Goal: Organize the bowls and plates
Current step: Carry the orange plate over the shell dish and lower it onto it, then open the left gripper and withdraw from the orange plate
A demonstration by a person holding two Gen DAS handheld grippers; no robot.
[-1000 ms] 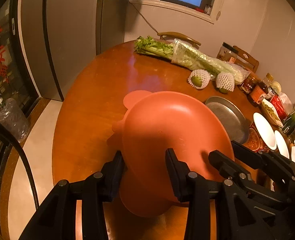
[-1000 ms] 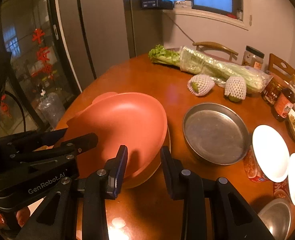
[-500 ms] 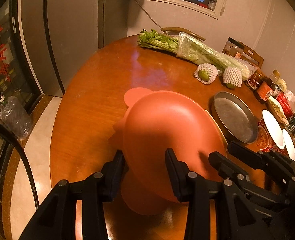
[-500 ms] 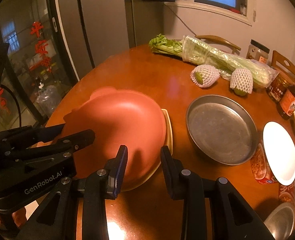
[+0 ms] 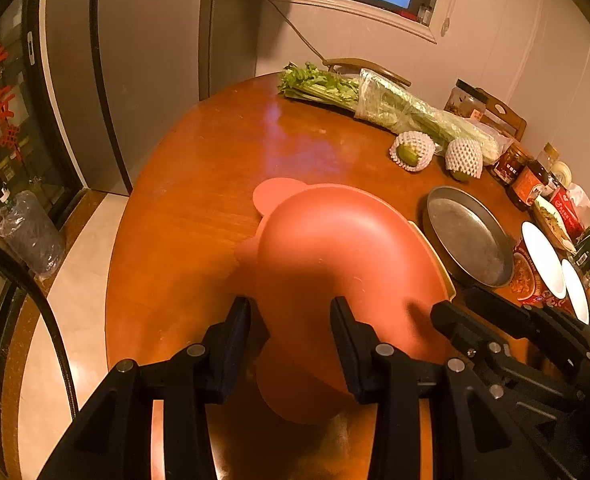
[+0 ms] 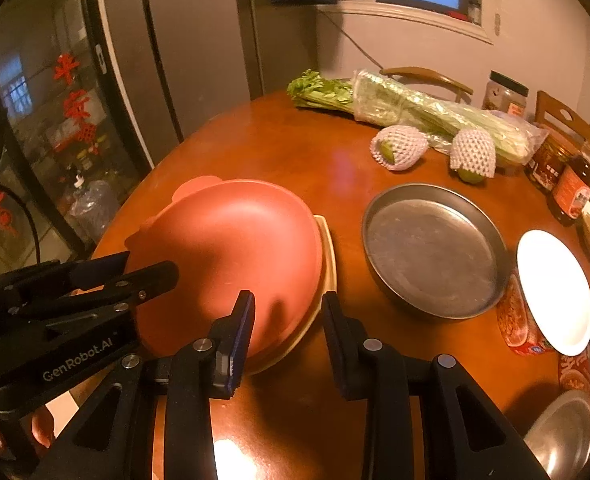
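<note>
One tongs (image 6: 107, 268) body reads "GenRobot.AI", beside pink bowl (image 6: 231, 248)

My left gripper (image 5: 291, 340) closed on the near rim of the tilted pink plate (image 5: 347, 264), my right gripper (image 5: 459, 304) at its right edge, round metal tray (image 5: 467, 236) just beyond, wooden table (image 5: 199, 216) beneath.

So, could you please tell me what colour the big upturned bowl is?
The bowl is salmon pink, clearest in the right wrist view.

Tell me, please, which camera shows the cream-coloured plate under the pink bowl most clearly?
The right wrist view: the cream plate shows as a long curved rim beside the pink bowl. The left wrist view catches only a thin sliver behind the bowl.
</note>
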